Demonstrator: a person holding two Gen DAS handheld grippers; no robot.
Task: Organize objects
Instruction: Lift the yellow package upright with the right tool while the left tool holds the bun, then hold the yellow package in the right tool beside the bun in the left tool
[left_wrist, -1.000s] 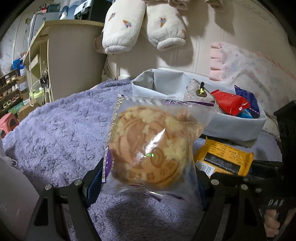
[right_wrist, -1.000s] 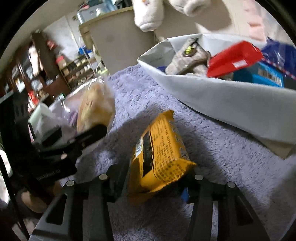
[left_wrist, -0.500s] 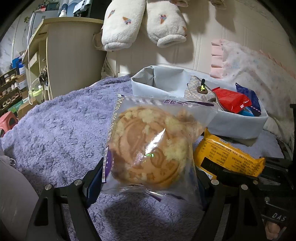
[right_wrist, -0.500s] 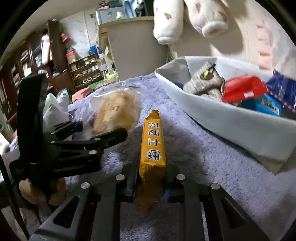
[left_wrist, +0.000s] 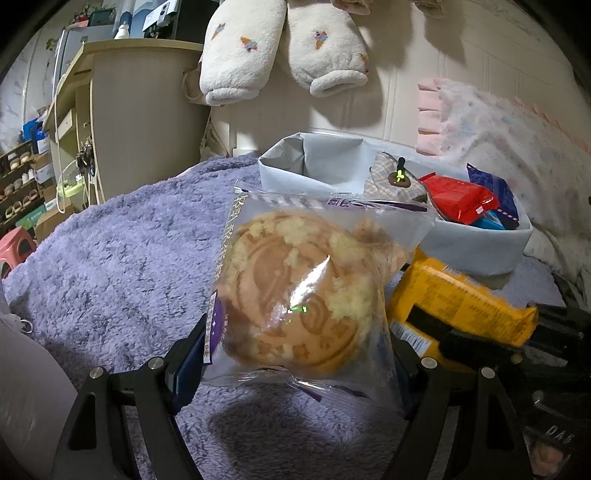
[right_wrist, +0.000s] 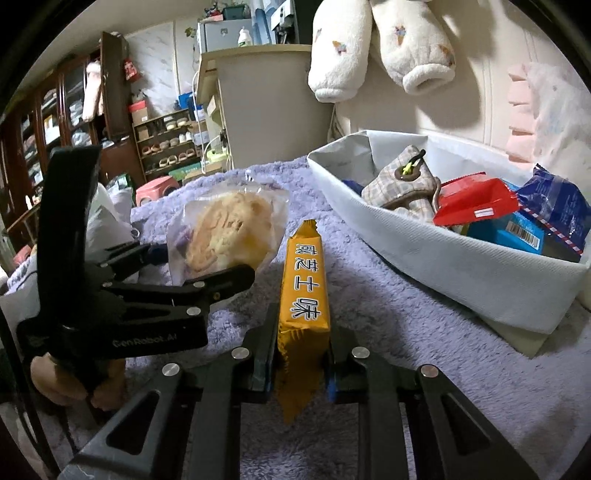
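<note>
My left gripper (left_wrist: 295, 354) is shut on a round pastry in a clear bag (left_wrist: 303, 291), held above the purple fleece blanket (left_wrist: 122, 266). From the right wrist view the same bagged pastry (right_wrist: 229, 236) and left gripper (right_wrist: 207, 273) sit at left. A yellow snack bar (right_wrist: 303, 295) stands on edge between the pads of my right gripper (right_wrist: 300, 365), which is shut on it. That yellow bar (left_wrist: 458, 306) shows at right in the left wrist view. Behind stands a grey fabric basket (right_wrist: 461, 266) holding a plaid pouch (right_wrist: 402, 184), a red packet (right_wrist: 476, 203) and blue packets.
White fleece sleeves (right_wrist: 376, 48) hang on the wall above the basket (left_wrist: 476, 251). A beige cabinet (left_wrist: 140, 114) stands behind the blanket at left, with shoe shelves (right_wrist: 170, 144) and a pink stool (right_wrist: 159, 188) beyond. A floral pillow (left_wrist: 517, 147) lies at right.
My right gripper closed on the yellow bar and rolled upright, so the bar now stands on edge, lifted slightly off the blanket. The left gripper and its pastry stayed put.
</note>
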